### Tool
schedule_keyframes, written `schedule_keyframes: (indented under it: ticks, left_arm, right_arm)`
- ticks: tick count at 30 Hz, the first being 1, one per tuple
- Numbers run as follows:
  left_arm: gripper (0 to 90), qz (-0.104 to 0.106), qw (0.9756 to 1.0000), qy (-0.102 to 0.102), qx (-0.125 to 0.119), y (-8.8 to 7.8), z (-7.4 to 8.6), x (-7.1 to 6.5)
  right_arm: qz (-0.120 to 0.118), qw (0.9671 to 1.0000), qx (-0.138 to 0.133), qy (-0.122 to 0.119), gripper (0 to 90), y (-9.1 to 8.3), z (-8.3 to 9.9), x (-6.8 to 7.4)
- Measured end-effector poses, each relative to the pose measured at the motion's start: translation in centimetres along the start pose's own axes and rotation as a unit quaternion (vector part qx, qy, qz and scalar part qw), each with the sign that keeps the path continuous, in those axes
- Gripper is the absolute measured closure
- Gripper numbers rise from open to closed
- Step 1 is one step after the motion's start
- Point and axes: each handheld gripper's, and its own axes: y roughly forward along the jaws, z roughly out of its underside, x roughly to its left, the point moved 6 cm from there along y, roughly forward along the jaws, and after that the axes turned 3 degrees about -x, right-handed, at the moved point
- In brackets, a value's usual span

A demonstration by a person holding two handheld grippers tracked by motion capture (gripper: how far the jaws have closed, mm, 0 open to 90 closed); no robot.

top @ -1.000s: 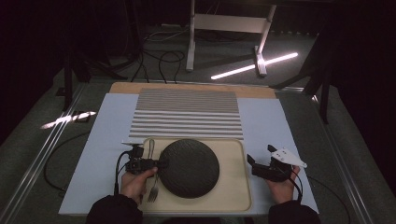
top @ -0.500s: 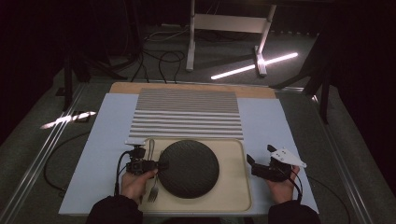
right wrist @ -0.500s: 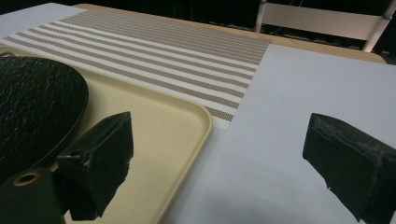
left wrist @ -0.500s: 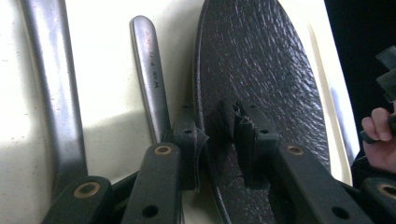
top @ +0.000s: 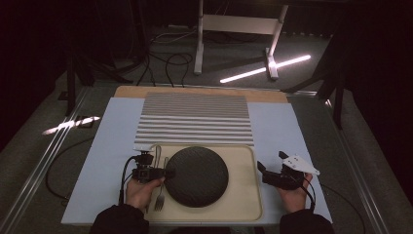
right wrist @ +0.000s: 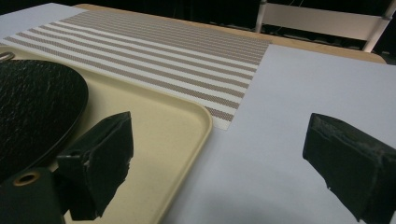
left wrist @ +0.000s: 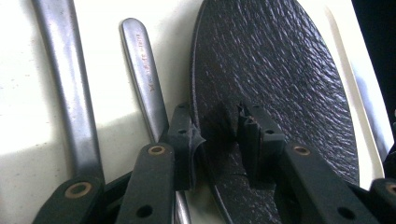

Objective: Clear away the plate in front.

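High view: the left claw point(top: 168, 173) sits at the near-left rim of the black plate point(top: 197, 176), which lies on the cream tray point(top: 243, 204). A fork point(top: 159, 200) and a second utensil point(top: 158, 155) lie just beside that claw, on its side away from the plate's centre. The right claw point(top: 268, 165) rests on the blue tabletop point(top: 277, 126), just off the tray's right edge and well apart from the plate; its jaws stand wide with nothing between them. The scene is dim, and the person's left hand point(top: 141, 191) covers part of the fork.

Left gripper view: the jaws straddle the plate's rim and have just been opening; a gap shows between the pads and the rim, so I judge the grip released. The risk: a jaw catching the rim on withdrawal could drag or tip the plate, and the outer jaw lies against the spoon-like handle point(left wrist: 142, 74) and may knock it. The ends of both utensils are cut off.

Right gripper view: the claw's jaws are far apart, over the tray's corner point(right wrist: 196, 116) and the tabletop. The striped mat point(right wrist: 163, 60) lies ahead. The plate is cut off at the frame's edge.
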Motion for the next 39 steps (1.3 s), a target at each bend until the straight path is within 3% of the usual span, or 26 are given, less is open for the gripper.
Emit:
schedule_keyframes:
  ticks: [15, 23, 34, 39]
  left_arm:
    - [68.8, 0.002, 1.0000, -0.003, 0.002, 0.0, 0.0, 0.0]
    - [60.8, 0.007, 1.0000, 0.000, 0.002, 0.0, 0.0, -0.3]
    - [56.0, -0.024, 0.9991, 0.035, -0.001, -0.2, -0.4, -0.8]
    - [51.1, -0.045, 0.9974, 0.056, -0.006, -0.3, -0.9, -1.1]
  right_arm:
    - [-0.001, 1.0000, 0.000, -0.001, 8.7, 0.0, 0.0, 0.1]
    - [-0.001, 1.0000, -0.001, -0.002, 8.7, 0.0, 0.0, 0.1]
    - [-0.002, 1.0000, -0.001, -0.001, 8.7, 0.1, 0.0, 0.1]
    - [-0.003, 1.0000, -0.001, -0.002, 8.7, 0.1, 0.0, 0.1]
